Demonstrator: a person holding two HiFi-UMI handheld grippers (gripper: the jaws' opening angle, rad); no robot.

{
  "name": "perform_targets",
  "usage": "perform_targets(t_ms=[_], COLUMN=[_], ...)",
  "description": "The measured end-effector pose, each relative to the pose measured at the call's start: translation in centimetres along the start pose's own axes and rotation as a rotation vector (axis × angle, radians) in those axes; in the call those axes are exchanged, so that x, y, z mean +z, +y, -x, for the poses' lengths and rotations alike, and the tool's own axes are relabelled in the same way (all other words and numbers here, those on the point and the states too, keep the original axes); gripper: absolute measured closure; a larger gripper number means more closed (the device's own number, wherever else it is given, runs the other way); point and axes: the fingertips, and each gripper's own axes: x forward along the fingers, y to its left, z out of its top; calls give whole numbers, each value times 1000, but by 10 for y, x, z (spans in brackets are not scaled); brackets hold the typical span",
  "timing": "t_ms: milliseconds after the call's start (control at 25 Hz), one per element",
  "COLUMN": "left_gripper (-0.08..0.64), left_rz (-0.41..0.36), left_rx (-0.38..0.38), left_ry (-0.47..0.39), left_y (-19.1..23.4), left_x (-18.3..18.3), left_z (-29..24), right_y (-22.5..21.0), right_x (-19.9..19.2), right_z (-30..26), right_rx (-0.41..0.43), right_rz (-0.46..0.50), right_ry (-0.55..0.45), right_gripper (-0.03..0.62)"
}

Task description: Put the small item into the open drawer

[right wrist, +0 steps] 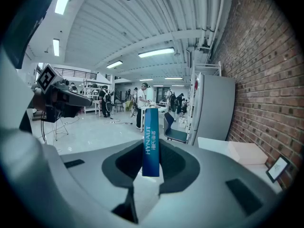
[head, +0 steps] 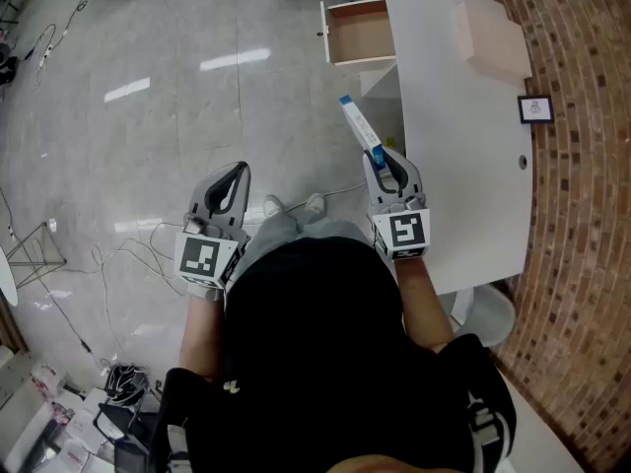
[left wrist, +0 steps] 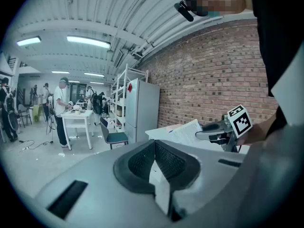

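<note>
Nearest, the left gripper (head: 237, 173) has its jaws pressed together on nothing. The right gripper (head: 383, 162), jaws partly apart, clamps a slim blue-and-white box (head: 357, 126). The open drawer (head: 361, 32) waits at twelve o'clock beyond the box, well apart.

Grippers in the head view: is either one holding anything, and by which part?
The right gripper holds the slim blue box by its near end; the rest juts forward. The left gripper is shut and empty.

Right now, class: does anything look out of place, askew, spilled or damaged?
Nothing spilled or damaged. Loose cables sprawl across the floor; the drawer stands open, empty; the blue box sits straight in the right gripper.
</note>
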Motion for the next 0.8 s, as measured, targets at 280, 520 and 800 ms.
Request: perform_targets(t_ms=[280, 520, 800], left_gripper=[557, 557, 557], left_rz=[8, 31, 42], left_rx=[-13, 3, -26], left_ry=[-2, -37, -41], left_y=[27, 65, 96], left_x=[-5, -6, -19], left_z=[15, 29, 35], right_y=[24, 48, 67], right_x=[7, 21, 30], right_z=[-18, -39, -63], right_rx=[-4, -20, -54], right_rz=[17, 38, 35], right_ry=[6, 17, 16], right_gripper=[502, 502, 502])
